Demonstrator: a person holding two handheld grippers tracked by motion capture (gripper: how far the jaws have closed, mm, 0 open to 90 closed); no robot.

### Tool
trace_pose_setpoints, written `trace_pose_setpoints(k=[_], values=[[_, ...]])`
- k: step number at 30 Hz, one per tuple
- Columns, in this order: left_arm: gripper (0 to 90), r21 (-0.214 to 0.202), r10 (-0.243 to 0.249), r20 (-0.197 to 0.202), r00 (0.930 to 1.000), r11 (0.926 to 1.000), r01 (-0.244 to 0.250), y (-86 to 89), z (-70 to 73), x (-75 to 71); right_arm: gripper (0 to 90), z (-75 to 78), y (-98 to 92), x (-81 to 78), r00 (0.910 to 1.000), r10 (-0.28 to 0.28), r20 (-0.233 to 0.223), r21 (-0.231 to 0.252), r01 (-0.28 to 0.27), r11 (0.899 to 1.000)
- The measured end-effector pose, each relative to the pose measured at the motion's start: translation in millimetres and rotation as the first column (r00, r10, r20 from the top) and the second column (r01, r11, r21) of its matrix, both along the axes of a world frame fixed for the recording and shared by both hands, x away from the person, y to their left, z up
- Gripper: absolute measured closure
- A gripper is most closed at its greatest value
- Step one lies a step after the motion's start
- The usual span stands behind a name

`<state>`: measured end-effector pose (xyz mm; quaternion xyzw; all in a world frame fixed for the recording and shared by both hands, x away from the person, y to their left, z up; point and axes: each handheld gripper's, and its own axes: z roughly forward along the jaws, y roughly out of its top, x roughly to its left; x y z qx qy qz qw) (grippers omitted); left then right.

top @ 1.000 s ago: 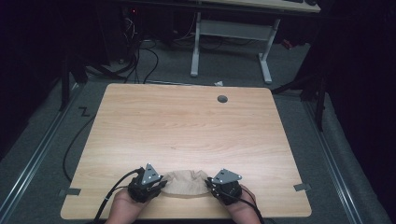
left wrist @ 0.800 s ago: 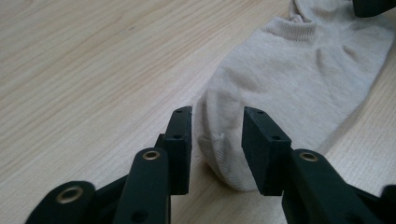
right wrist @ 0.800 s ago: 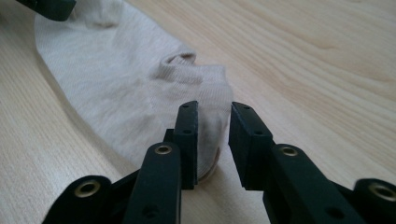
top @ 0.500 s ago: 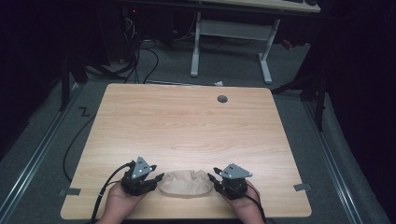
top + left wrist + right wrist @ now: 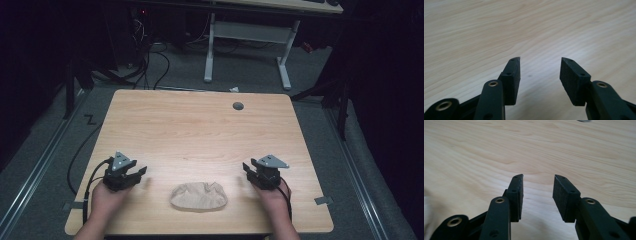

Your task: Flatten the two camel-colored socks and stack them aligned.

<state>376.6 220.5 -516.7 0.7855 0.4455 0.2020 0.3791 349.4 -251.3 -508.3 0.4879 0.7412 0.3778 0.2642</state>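
On the near left of the table, the left claw rests low in a hand, and its jaws, which have just been opening, stand spread with only bare wood between them. Right of it, well apart from both claws and close to the table's near edge, lies the cloth. It is a small tan bundle, crumpled and folded in on itself, with soft creases across its top. Its long axis runs left to right, along the near edge, and its ends point toward the two claws. On the near right, the right claw sits in the other hand, and its jaws have also just been opening; they are spread wide with nothing between them.
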Motion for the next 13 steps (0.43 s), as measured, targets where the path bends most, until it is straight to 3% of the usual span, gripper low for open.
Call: trace_pose_setpoints(k=[3, 7, 9, 10, 13], values=[[49.8, -0.030, 0.041, -0.023, 0.9989, 0.9987, -0.041, 9.3, -2.0, 4.8, 59.9, -3.4, -11.7, 6.0, 0.9991, -0.042, -0.009, -0.023, 0.042, 0.999], [49.2, -0.056, 0.043, -0.011, 0.9990, 0.9975, -0.043, 8.1, 0.5, 3.5, 59.8, -8.9, -24.5, 3.6, 0.9970, -0.071, -0.030, -0.005, 0.071, 0.997], [49.2, -0.054, 0.033, -0.012, 0.9994, 0.9980, -0.034, 6.9, 0.0, 3.2, 59.6, -9.2, -25.0, 2.2, 0.9976, -0.059, -0.035, -0.004, 0.059, 0.998], [49.2, -0.029, 0.022, -0.014, 0.9997, 0.9993, -0.022, 4.4, -2.1, 1.9, 59.4, -7.9, -23.8, 0.8, 0.9982, -0.054, -0.028, -0.006, 0.053, 0.999], [49.1, -0.030, 0.014, -0.021, 0.9997, 0.9995, -0.014, 5.1, -3.0, -0.4, 59.3, -5.8, -21.4, -0.8, 0.9989, -0.043, -0.019, -0.009, 0.042, 0.999]])
